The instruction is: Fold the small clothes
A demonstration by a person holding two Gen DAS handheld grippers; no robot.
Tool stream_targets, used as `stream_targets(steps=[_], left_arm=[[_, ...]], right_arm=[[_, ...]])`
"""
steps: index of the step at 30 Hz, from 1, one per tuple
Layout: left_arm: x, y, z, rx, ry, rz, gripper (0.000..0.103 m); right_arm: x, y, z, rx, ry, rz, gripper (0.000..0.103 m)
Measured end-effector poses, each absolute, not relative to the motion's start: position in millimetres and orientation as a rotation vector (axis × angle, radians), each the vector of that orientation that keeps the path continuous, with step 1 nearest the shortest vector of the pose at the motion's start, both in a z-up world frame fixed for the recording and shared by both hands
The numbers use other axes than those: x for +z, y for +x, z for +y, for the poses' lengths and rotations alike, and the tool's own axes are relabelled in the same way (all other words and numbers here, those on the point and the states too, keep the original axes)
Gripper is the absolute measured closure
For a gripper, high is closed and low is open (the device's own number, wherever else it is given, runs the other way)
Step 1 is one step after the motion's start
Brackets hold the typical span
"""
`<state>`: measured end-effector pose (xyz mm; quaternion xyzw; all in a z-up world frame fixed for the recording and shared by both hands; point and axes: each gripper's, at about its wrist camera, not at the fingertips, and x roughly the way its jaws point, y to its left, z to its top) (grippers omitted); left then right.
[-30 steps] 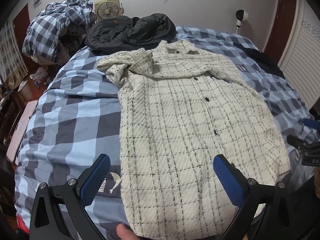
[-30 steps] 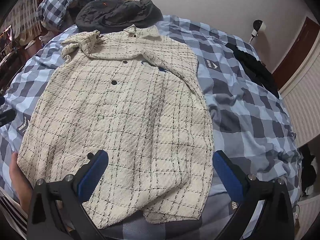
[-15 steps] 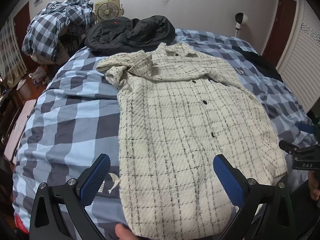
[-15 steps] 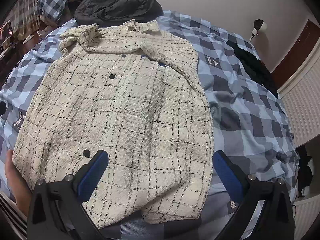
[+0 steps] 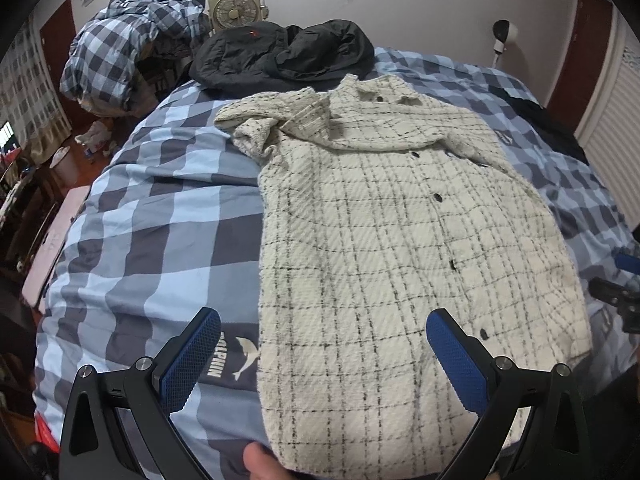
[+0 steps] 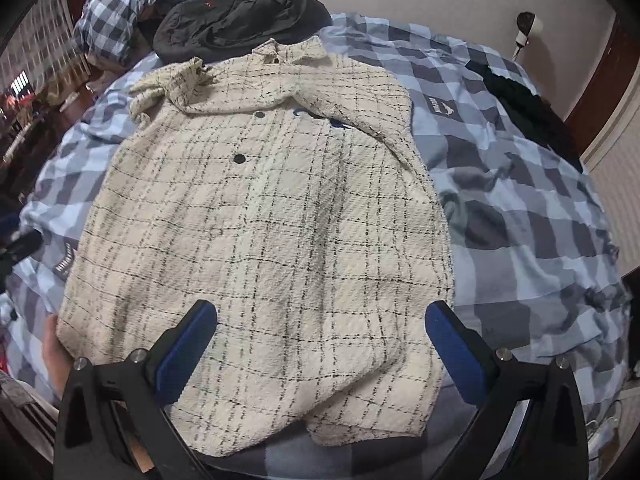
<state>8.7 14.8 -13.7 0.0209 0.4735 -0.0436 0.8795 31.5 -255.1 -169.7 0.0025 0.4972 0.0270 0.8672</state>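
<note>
Shirt [image 5: 400, 248] lay flat on bed [image 5: 160, 232], buttons up, sleeves crossed near collar. Left tool [image 5: 323, 354], right tool [image 6: 320, 340] gaped wide, empty, above hem. We judged the fold not begun — next, grip hem corners.

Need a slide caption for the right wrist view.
Open right tool poised above hem of cream plaid shirt spread on checked bedspread.

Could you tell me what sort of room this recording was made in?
Most likely a bedroom at home: a bed with a blue checked cover, a cream checked shirt spread on it, a dark jacket heaped near a fan.
</note>
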Motion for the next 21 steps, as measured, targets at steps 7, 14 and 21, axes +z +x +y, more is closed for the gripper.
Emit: stream_targets(steps=[7,14,21], left_arm=[[3.5,24.9,28.6,0.032,0.016,0.913,0.000],[15.2,58.1,32.6,0.005,-0.089,0.903,0.000],[5.1,59.4,35.2,-0.012,-0.001,0.948,0.000]], right_arm=[[-171.1,33.9,-256.6,0.069,0.030,1.041,0.001],[-175.9,38.7,-259.5,0.088,0.059,1.054,0.001],[-176.2,55.8,-254.5,0.121,0.081,1.104,0.001]])
